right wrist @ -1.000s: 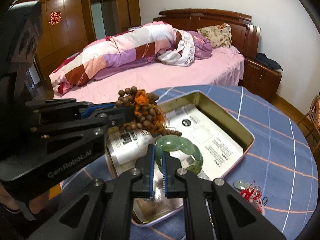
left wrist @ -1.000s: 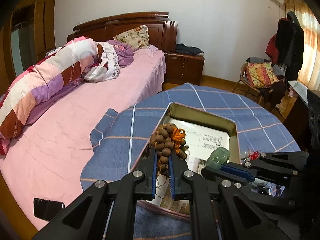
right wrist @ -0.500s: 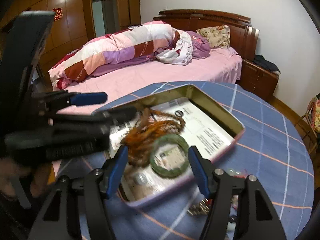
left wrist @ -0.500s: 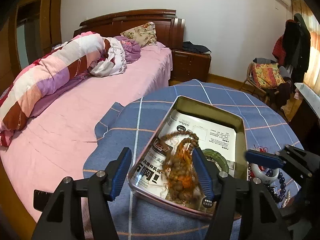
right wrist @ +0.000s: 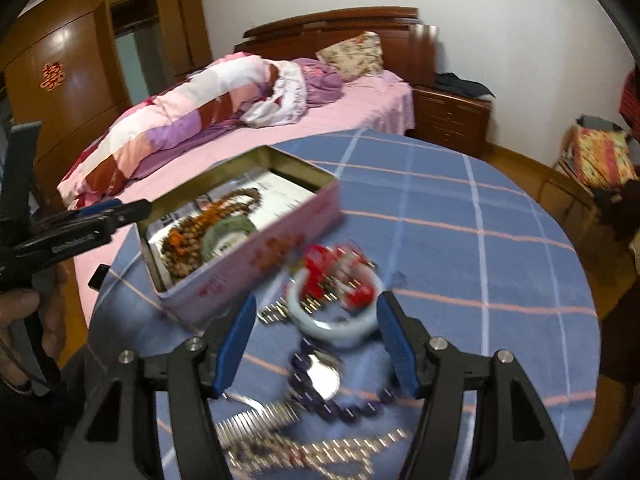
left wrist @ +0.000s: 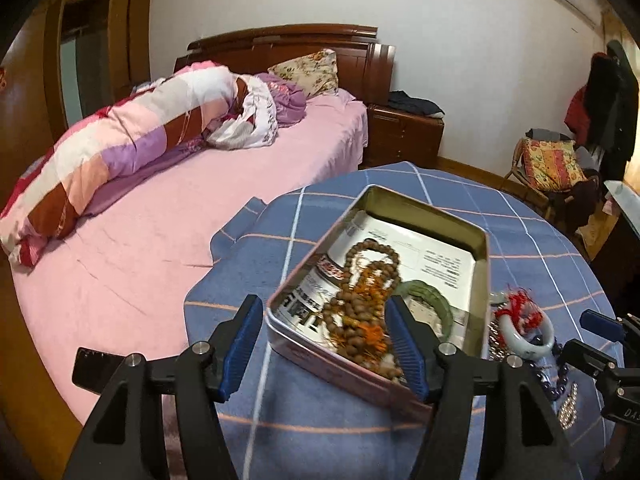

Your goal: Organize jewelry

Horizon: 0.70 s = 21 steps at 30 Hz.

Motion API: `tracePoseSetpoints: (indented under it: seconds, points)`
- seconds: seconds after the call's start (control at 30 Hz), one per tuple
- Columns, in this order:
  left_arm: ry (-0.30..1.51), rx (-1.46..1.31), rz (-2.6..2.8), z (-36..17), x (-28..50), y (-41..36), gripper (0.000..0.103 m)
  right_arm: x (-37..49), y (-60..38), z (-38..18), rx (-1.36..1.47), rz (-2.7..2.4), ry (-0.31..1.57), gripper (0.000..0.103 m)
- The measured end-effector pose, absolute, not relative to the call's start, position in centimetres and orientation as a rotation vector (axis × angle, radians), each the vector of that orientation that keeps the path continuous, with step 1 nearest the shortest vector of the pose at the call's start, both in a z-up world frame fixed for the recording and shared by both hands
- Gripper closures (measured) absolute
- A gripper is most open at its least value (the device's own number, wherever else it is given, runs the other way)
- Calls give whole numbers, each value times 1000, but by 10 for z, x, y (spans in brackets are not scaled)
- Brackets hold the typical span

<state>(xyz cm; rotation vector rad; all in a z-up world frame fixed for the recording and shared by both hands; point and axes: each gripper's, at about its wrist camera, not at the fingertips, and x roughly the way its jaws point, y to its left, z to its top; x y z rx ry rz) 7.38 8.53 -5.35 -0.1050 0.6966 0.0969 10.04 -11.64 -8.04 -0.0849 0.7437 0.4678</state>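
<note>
A pink metal tin stands on the blue checked table. Brown wooden beads with orange tassels and a green jade bangle lie inside it. My left gripper is open and empty over the tin's near edge. My right gripper is open and empty, with its fingers either side of a pale white bangle with a red tassel. Dark purple beads, a round silver piece and silver chains lie loose near it. The tin also shows in the right wrist view.
A bed with pink sheet and rolled quilt lies left of the table. A dark phone rests on the bed edge. A nightstand and a chair with a cushion stand behind.
Both grippers opened and dropped the wooden beads and the green bangle into the tin. The right gripper then swung right and down over the loose jewelry on the table.
</note>
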Motion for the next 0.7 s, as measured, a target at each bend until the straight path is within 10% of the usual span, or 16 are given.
tracePoseSetpoints:
  seconds: [0.7]
  points:
    - [777,28,-82,-71,53,3,39,71,-153,-116,-80,424,780,35]
